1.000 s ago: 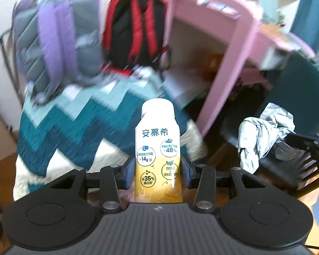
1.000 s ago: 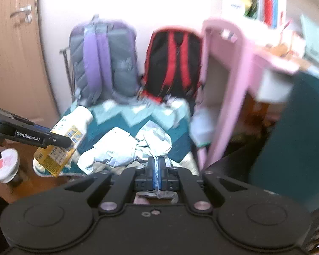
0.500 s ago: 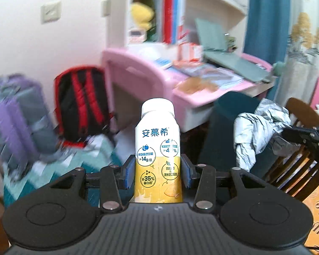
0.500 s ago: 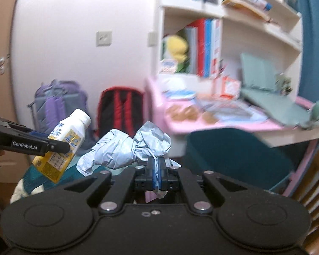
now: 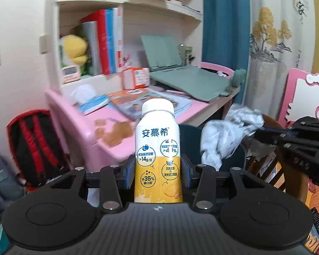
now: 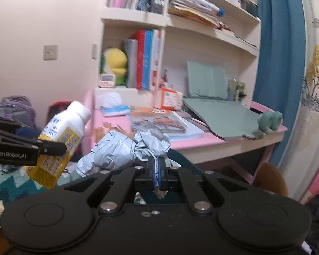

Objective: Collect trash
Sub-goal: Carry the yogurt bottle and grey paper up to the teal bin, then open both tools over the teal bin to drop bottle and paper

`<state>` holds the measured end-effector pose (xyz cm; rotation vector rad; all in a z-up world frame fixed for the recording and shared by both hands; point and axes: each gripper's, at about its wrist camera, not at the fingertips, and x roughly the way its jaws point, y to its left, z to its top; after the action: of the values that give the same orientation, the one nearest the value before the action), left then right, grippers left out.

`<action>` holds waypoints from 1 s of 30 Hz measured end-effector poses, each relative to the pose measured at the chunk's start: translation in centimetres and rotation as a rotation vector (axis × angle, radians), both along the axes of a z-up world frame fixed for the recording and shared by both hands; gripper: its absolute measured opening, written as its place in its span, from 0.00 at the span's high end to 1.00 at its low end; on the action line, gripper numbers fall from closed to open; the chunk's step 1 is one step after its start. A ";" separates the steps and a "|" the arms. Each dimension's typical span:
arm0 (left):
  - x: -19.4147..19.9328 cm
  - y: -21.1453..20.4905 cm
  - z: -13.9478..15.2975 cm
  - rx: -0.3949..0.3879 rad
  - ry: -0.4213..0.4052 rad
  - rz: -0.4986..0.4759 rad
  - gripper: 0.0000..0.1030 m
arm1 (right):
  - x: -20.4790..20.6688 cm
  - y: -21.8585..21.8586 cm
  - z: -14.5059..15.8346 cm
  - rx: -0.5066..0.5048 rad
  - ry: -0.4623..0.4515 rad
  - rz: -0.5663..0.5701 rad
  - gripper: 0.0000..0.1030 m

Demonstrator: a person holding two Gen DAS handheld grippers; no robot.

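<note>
Backpacks and the zigzag blanket have slid out of the left view, replaced by the pink desk [image 5: 125, 127]. Left gripper [image 5: 158, 173] stays clamped on the bottle [image 5: 158, 148]; right gripper [image 6: 157, 170] pinches the crumpled wrapper [image 6: 125, 150]. No bin shows, so drop-off probably lies ahead.

Bottle [image 5: 158, 148]: white top and cap, yellow lower half, blue print. Crumpled wrapper [image 6: 125, 150]: silver-grey. Surface [image 5: 91, 123]: pink. Backpack [image 5: 35, 144], left of frame: black with red stripes. Curtain [image 6: 278, 63], upper right: teal-blue. Blanket [image 6: 8, 189], lower left: teal-white zigzag.
</note>
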<state>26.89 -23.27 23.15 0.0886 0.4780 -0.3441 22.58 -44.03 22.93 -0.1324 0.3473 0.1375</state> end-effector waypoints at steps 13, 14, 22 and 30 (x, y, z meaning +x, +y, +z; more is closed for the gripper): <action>9.0 -8.1 -4.2 0.055 0.149 -0.023 0.59 | 7.8 -1.9 -5.2 -0.093 0.199 -0.045 0.98; 9.6 -8.5 -4.7 0.063 0.166 -0.026 0.59 | 8.2 -1.9 -5.6 -0.095 0.215 -0.040 0.98; 12.5 -10.0 -8.3 0.106 0.278 -0.036 0.59 | 10.7 -1.4 -7.6 -0.080 0.314 0.002 0.95; 13.2 -9.8 -9.9 0.091 0.326 -0.036 0.57 | 11.6 -2.0 -8.5 -0.006 0.382 0.007 0.84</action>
<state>40.06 -33.09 13.27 0.1298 0.8160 -0.3736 34.21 -46.05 14.45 -0.1125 0.7281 0.1687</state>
